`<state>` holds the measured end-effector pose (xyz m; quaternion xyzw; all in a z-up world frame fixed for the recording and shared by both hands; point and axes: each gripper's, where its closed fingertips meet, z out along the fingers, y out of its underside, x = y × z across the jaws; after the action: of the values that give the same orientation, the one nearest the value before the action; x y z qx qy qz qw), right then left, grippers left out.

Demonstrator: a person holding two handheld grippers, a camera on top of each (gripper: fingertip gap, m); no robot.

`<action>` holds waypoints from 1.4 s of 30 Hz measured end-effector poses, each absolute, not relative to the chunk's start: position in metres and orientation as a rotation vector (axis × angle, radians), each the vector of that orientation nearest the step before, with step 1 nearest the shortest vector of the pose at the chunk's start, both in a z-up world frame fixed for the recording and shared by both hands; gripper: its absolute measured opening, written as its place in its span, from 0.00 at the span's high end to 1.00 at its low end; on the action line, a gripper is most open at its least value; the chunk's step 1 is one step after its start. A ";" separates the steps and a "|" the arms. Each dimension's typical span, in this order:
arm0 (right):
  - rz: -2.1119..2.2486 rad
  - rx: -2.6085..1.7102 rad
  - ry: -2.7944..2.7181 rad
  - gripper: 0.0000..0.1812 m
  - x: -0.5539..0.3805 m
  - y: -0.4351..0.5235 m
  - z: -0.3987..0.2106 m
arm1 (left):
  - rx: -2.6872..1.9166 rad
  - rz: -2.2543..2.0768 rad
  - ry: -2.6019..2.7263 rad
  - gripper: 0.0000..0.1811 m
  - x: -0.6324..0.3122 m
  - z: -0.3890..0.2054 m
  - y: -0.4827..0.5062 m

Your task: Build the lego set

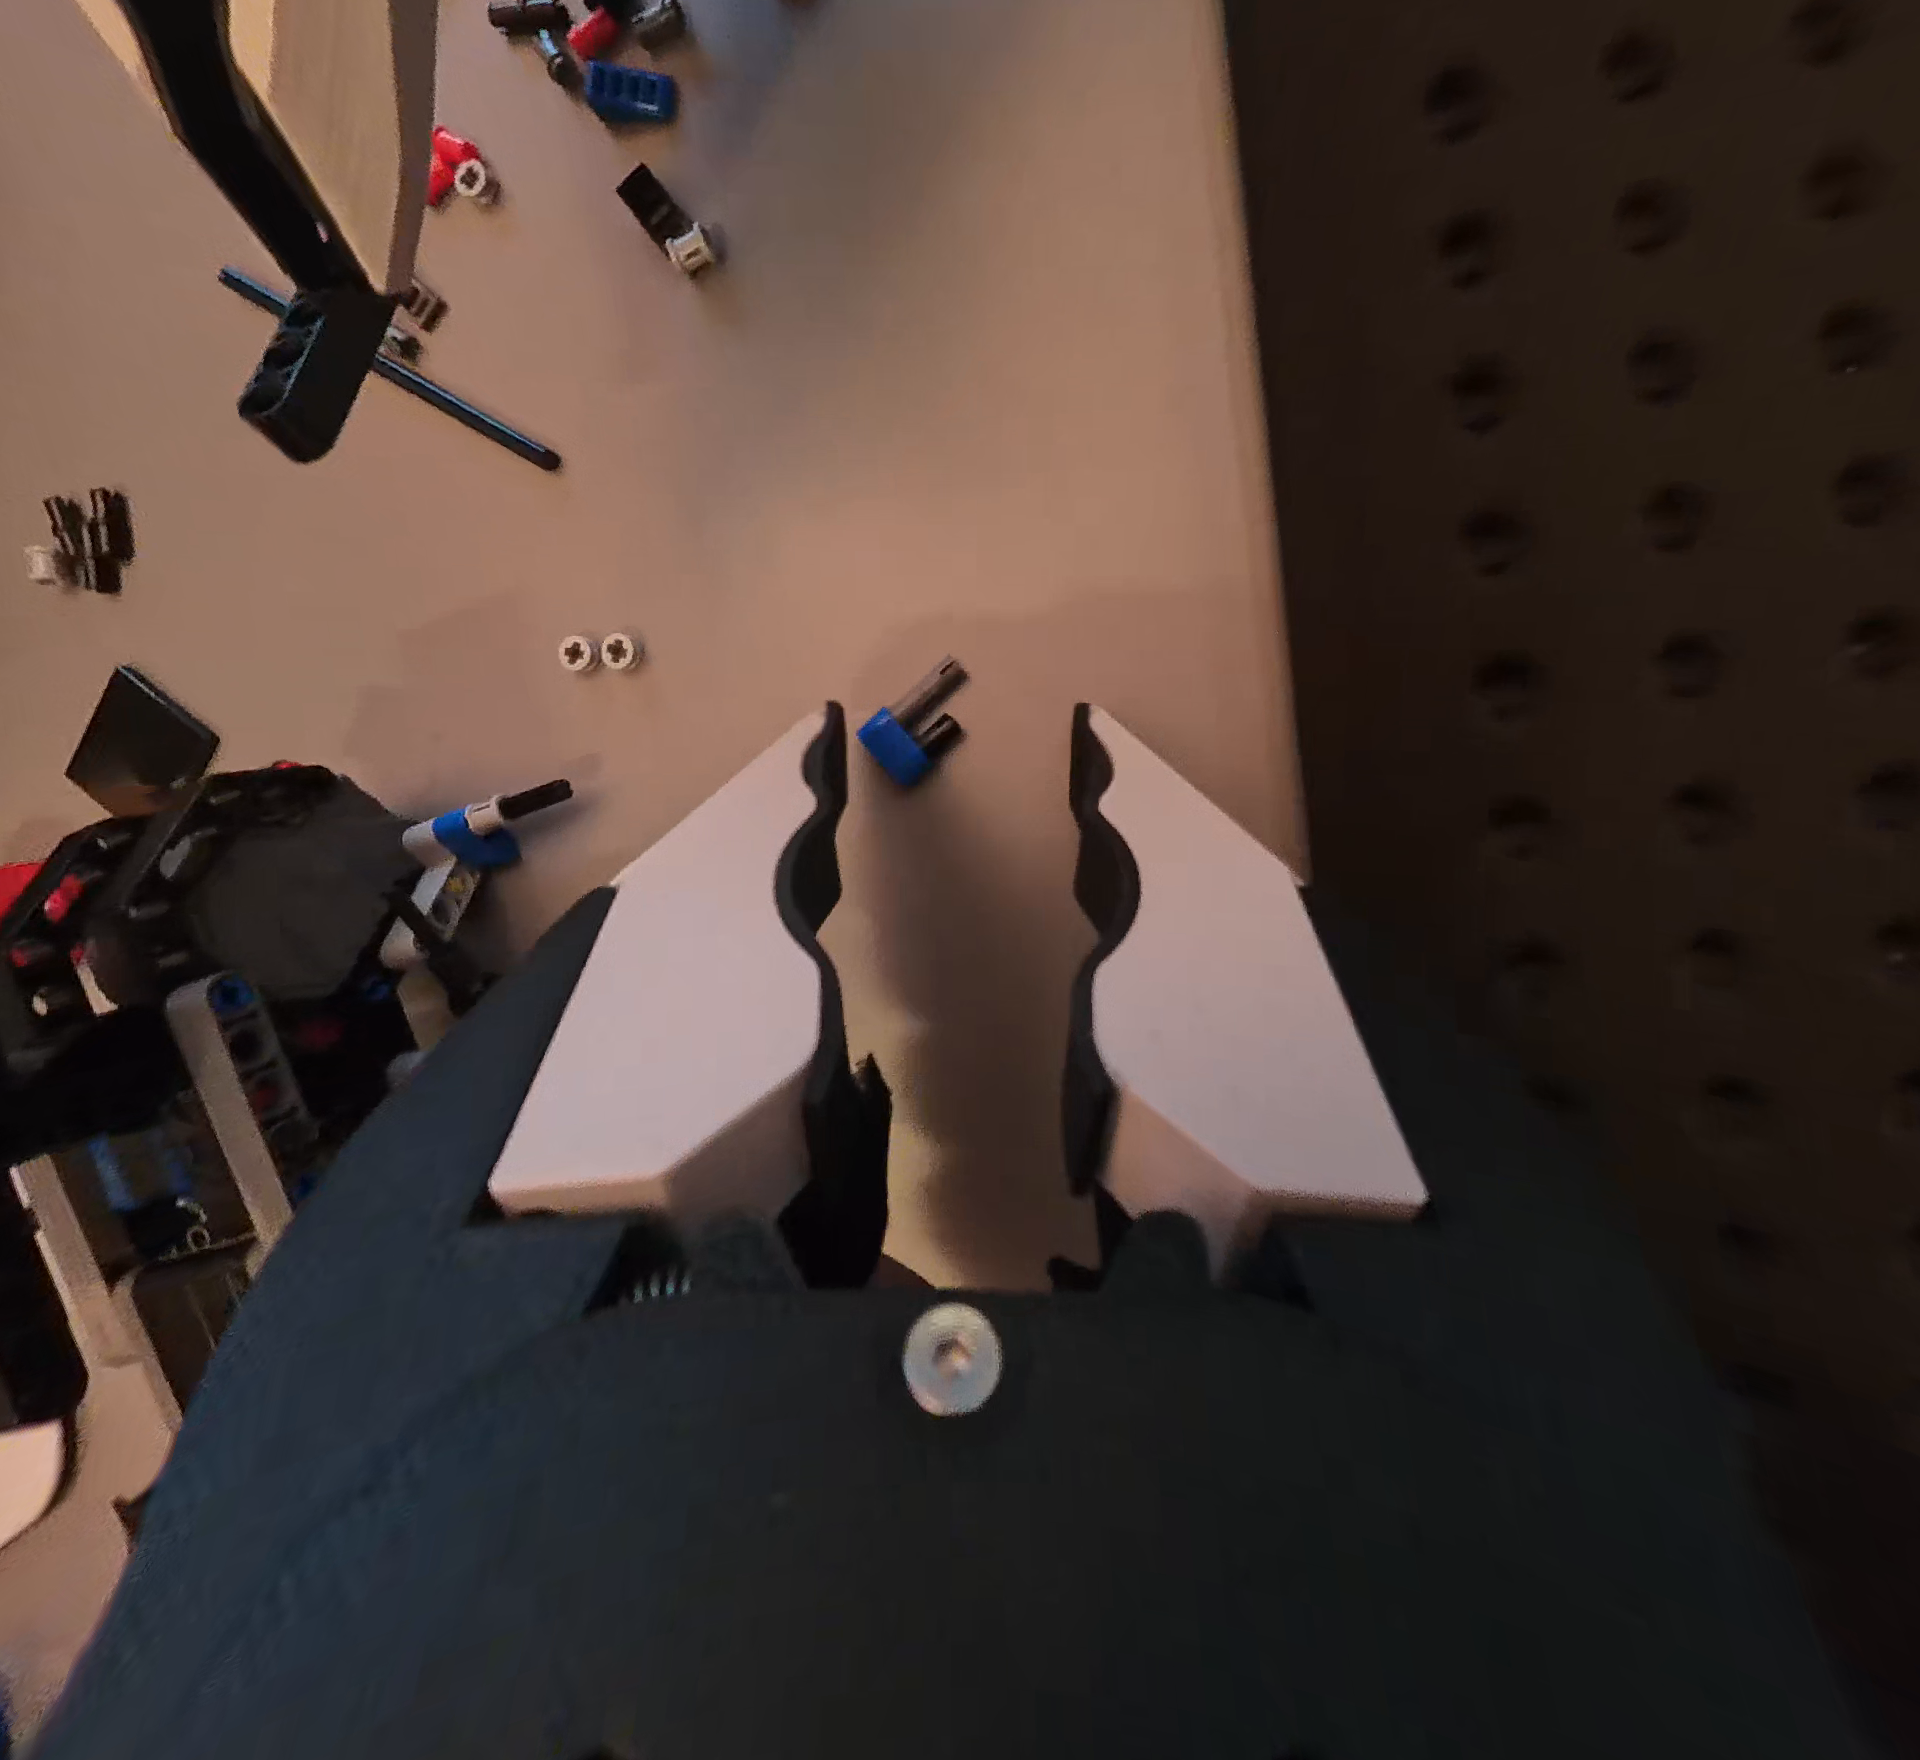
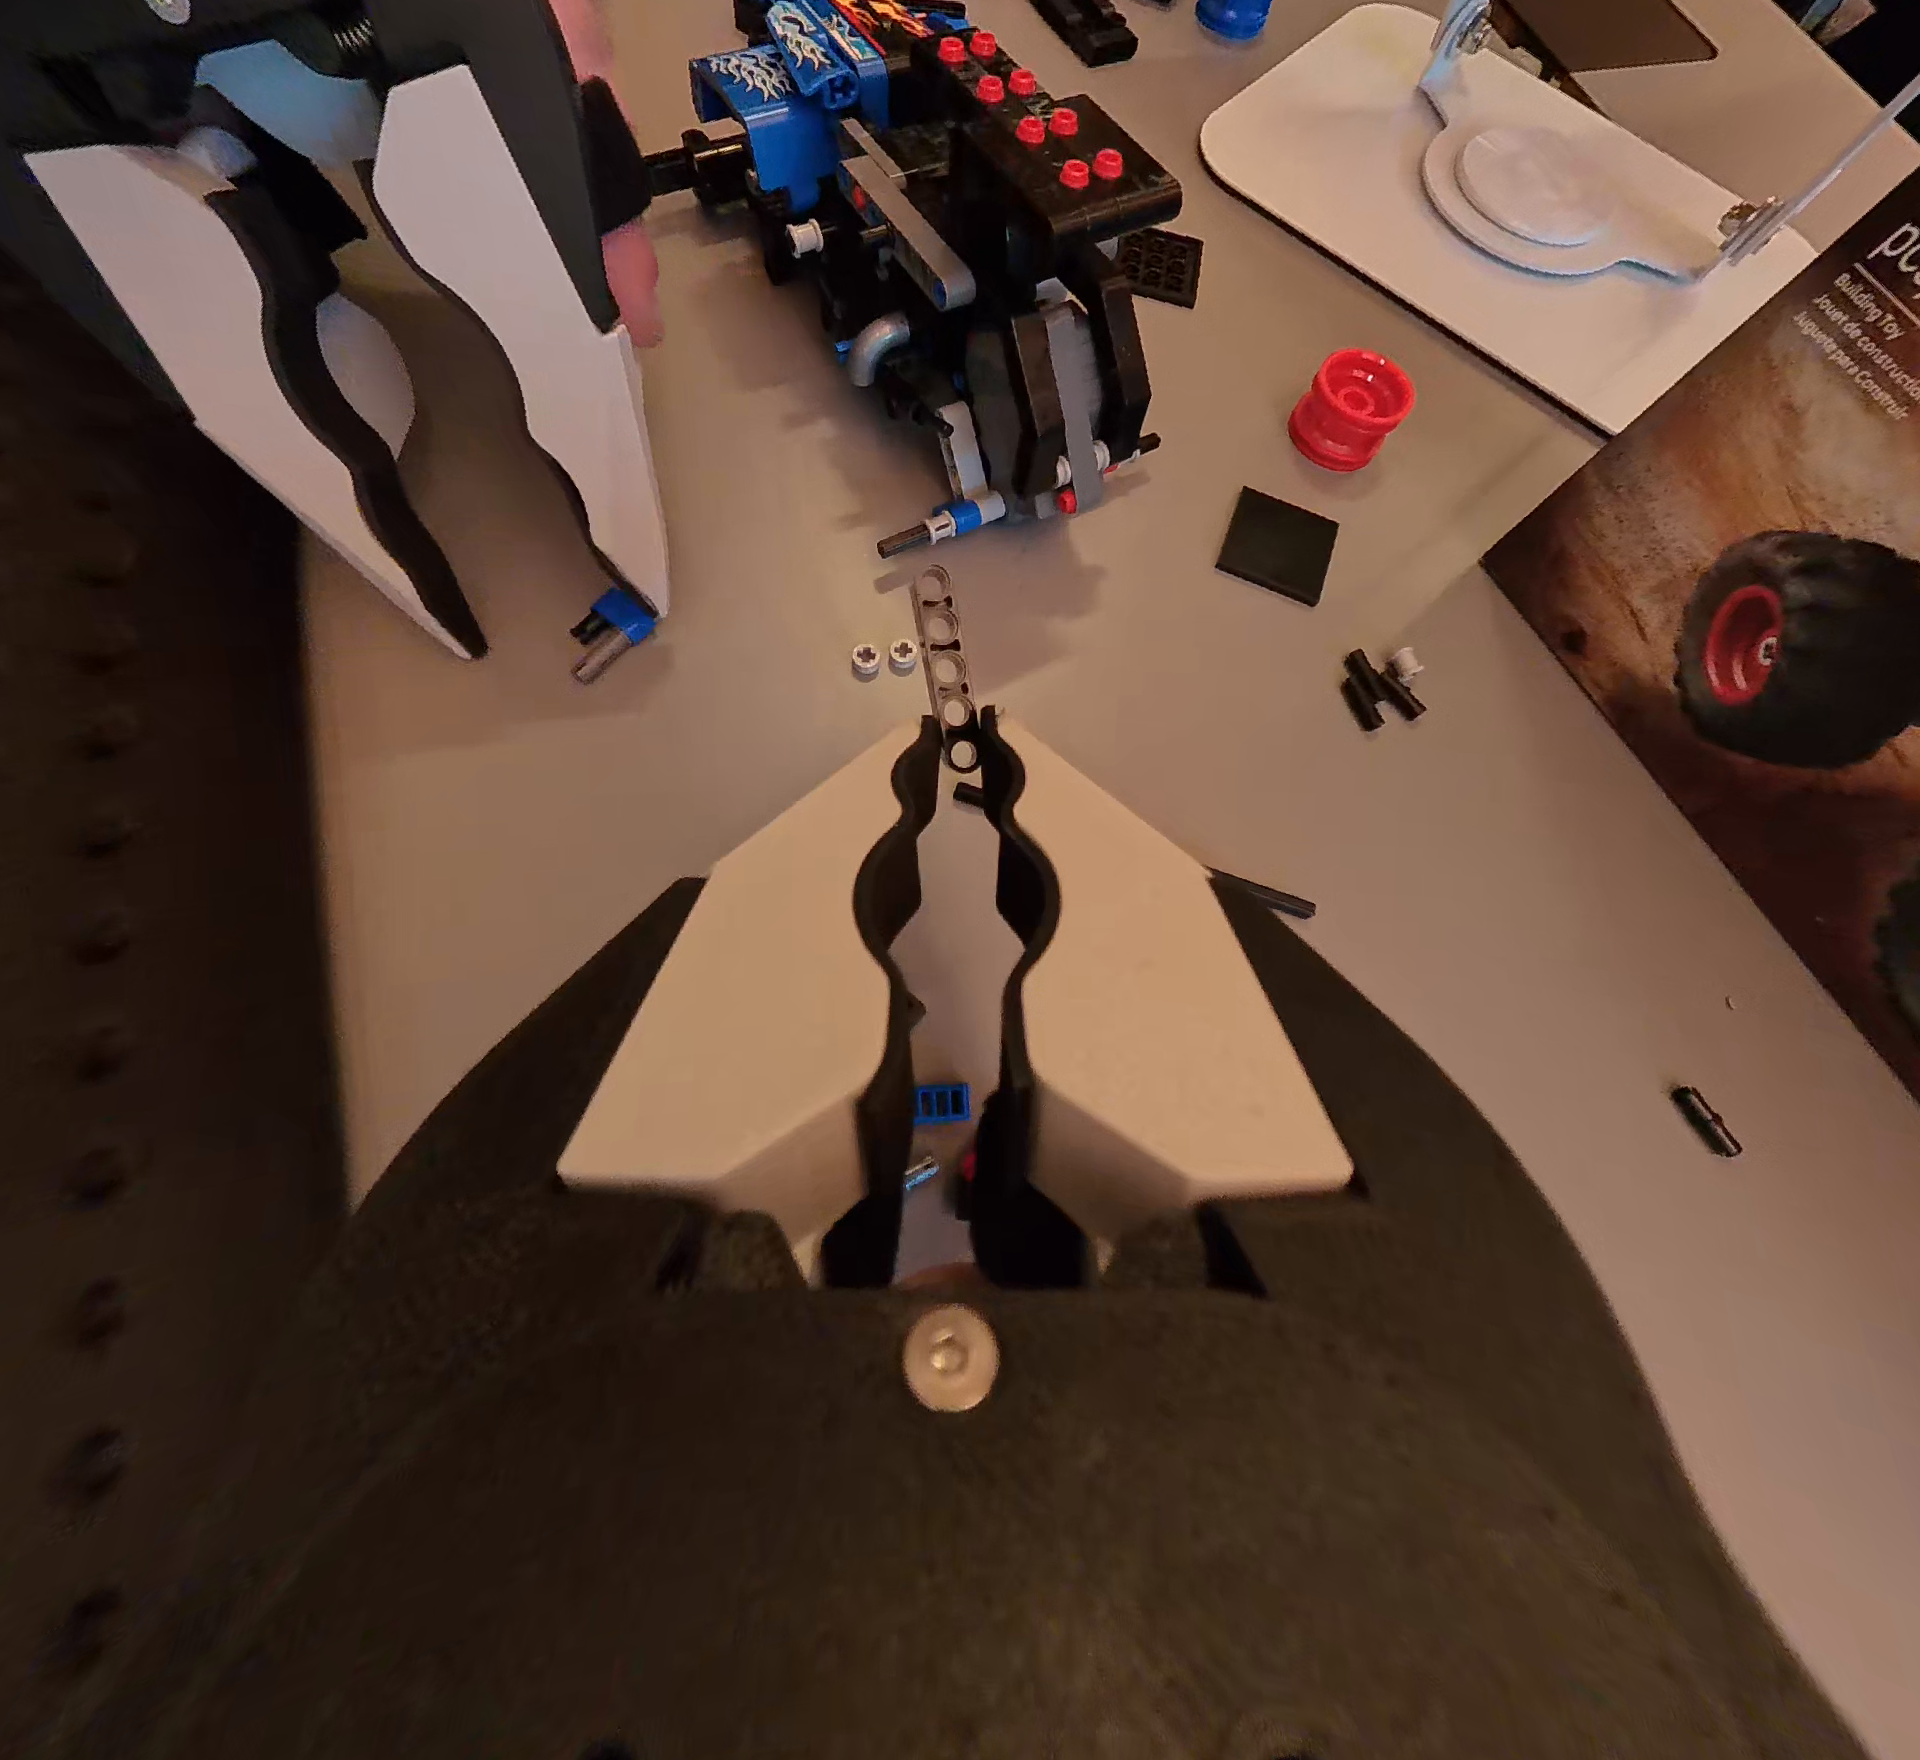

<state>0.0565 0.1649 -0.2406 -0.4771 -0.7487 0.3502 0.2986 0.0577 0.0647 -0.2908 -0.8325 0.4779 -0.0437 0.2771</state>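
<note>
My left gripper is open, tips low at the table on either side of a small blue-and-dark pin piece. The right wrist view shows it at upper left, held by a hand, with the blue piece at its tips. My right gripper is shut on the end of a thin grey holed beam and holds it above the table. That beam looks dark in the left wrist view. The part-built blue, black and red truck lies beyond, with its edge in the left wrist view.
Two small white bushes lie by the beam. A red wheel hub, black tile, black connectors, the set's box and a white lamp base lie right. Loose parts and a black axle lie farther off. A dark padded edge borders the table. The black axle lies some 6 cm from my right tips, 11 cm from my left tips.
</note>
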 end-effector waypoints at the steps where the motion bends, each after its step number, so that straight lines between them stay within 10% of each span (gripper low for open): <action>1: 0.930 -1.267 -1.988 0.97 0.057 0.165 -0.241 | -2.225 -0.107 1.302 0.77 0.056 -0.291 0.065; 42: 1.012 -1.193 -2.017 0.97 0.062 0.149 -0.237 | -2.111 -0.396 0.924 0.99 0.073 -0.278 0.087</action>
<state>0.0618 0.1494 -0.2371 -0.4472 -0.7562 0.3795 0.2901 0.0731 0.0867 -0.2782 -0.8310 0.3639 -0.1558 0.3908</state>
